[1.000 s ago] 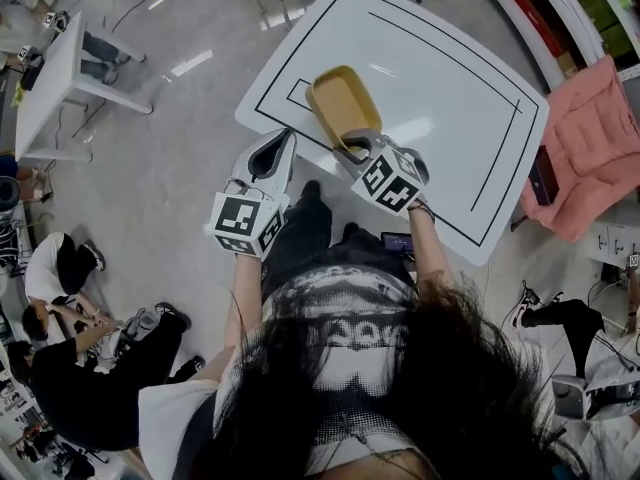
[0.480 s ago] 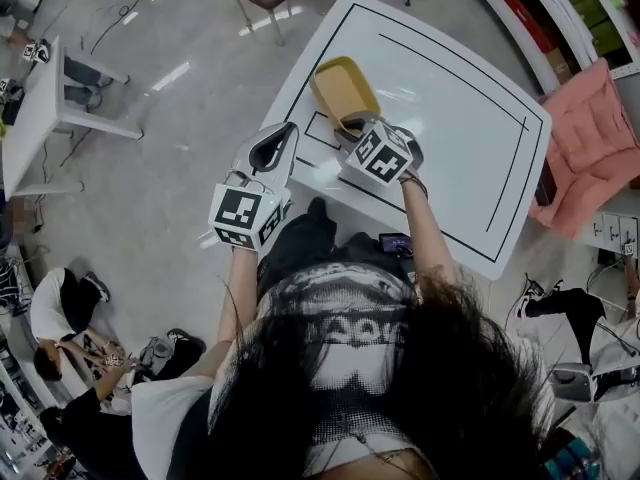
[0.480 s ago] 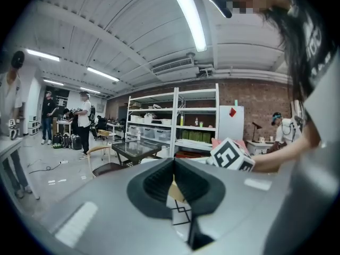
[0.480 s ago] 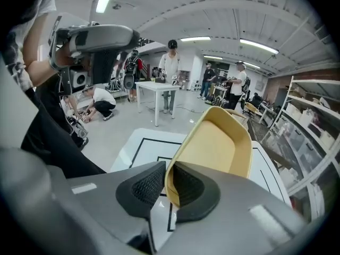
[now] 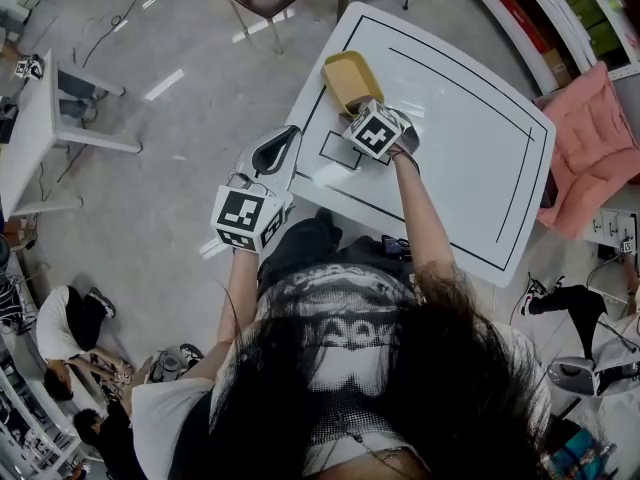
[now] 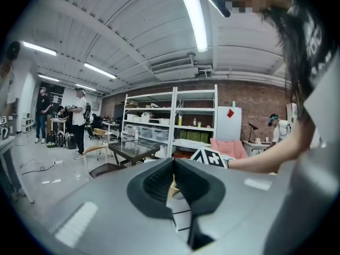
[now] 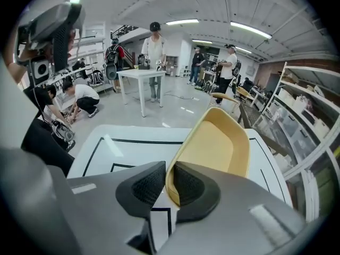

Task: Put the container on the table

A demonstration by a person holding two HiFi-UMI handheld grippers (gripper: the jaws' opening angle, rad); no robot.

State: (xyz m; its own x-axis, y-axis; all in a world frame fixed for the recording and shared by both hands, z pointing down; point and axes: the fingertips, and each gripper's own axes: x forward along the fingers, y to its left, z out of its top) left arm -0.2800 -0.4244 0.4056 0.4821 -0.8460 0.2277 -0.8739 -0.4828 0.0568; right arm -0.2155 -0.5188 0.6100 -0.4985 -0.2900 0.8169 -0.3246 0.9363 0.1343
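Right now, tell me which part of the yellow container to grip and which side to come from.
Grip the yellow container by the thin upright wall at its near end, coming from the person's side, one jaw inside and one outside. The open top and narrow rim suit that pinch; the right gripper holds it just so.

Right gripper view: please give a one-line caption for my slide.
Right gripper clamps the near rim of a yellow container over a white, black-lined table.
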